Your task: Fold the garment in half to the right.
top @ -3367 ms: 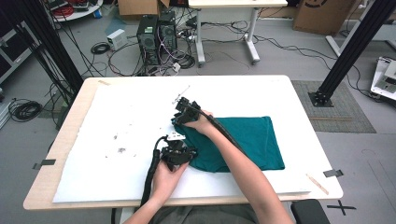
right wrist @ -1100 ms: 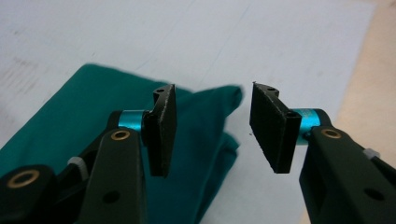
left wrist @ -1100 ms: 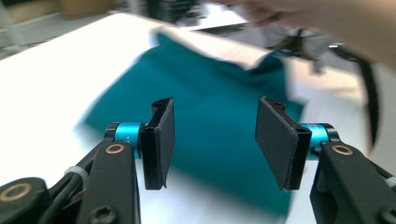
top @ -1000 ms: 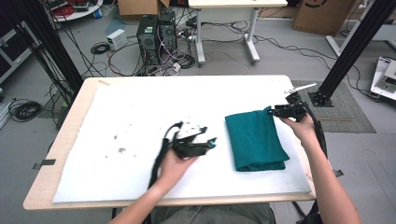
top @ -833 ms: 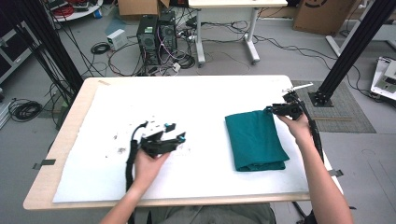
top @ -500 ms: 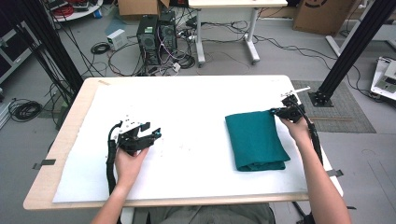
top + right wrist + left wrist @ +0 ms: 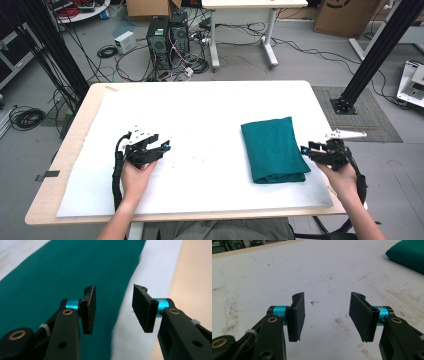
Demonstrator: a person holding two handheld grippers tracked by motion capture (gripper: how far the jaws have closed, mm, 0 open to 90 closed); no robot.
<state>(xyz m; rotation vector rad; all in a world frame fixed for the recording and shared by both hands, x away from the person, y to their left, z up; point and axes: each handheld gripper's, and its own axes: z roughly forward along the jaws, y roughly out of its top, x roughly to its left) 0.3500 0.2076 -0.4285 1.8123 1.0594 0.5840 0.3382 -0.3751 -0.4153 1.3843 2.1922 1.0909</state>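
From the high view we see the folded green cloth (image 7: 274,149) lying flat on the white table cover (image 7: 210,115), toward the right side of the table. Our right gripper (image 7: 306,150) hovers just beside the cloth's right edge, near its front corner, tips pointing at it. Our left gripper (image 7: 164,146) sits well apart from the cloth, over bare cover on the left. From this height we cannot read how wide either pair of jaws stands.

In the left gripper view, our left gripper (image 7: 327,312) has its jaws spread wide with nothing between them, only stained white cover below. A corner of the green cloth (image 7: 409,255) shows far off at the upper right, which confirms how distant this hand is from it.

In the right gripper view, our right gripper (image 7: 113,307) is also wide and empty. Its jaws straddle the cloth's edge: one jaw stands over the green cloth (image 7: 62,272), the other over the white cover, with the table's bare wood beyond. That alignment is something the high view only hints at.

We judge the cloth soft, light and limp, likely to sag and unfold if lifted from one point. The stacked layers at the edge or a corner look like the best place to pinch, taking all layers together so the fold holds.
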